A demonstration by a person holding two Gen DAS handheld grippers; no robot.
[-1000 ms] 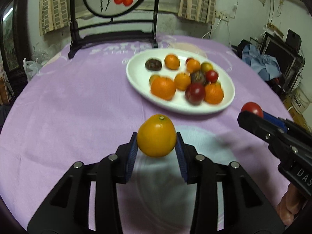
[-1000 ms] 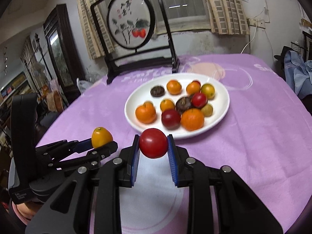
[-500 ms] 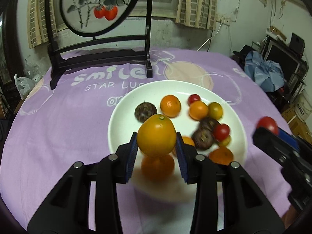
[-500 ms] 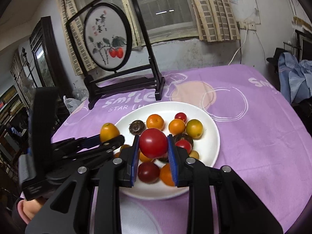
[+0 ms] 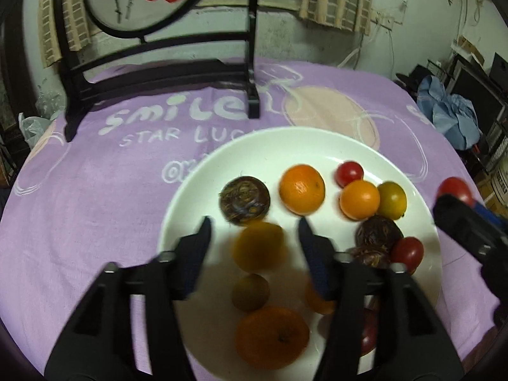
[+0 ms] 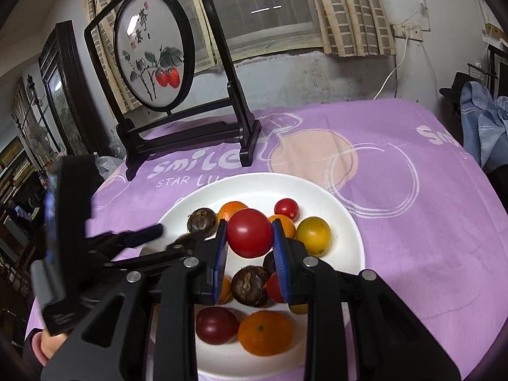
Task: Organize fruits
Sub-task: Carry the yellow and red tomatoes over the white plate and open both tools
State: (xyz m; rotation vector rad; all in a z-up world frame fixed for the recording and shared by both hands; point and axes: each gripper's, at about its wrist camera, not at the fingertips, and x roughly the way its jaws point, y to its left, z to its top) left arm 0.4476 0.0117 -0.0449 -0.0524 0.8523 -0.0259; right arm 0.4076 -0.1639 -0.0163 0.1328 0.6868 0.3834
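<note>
Nearest, in the left wrist view, the left gripper [image 5: 254, 238] hangs over the white plate [image 5: 190, 197] with its jaws opening; a blurred yellow-orange fruit [image 5: 258, 246] sits between the blue pads without touching either, a clear gap on both sides, so it is released. At about six o'clock from it, on the plate, lie a small brownish fruit [image 5: 250, 292] and then a large orange [image 5: 271, 336]. At twelve o'clock of the jaws rests a dark rough-skinned fruit [image 5: 244, 200], and at one o'clock a second orange [image 5: 301, 189].

In the right wrist view, the right gripper [image 6: 249, 238] is clenched on a red tomato [image 6: 249, 232], both pads pressing its sides, held above the plate's fruit. At two o'clock from it lie a yellow fruit [image 6: 313, 235] and a small red tomato [image 6: 286, 208].

Farther off, at eleven o'clock on the purple tablecloth [image 6: 412, 222], stands a black-framed round painted screen [image 6: 154, 52].
</note>
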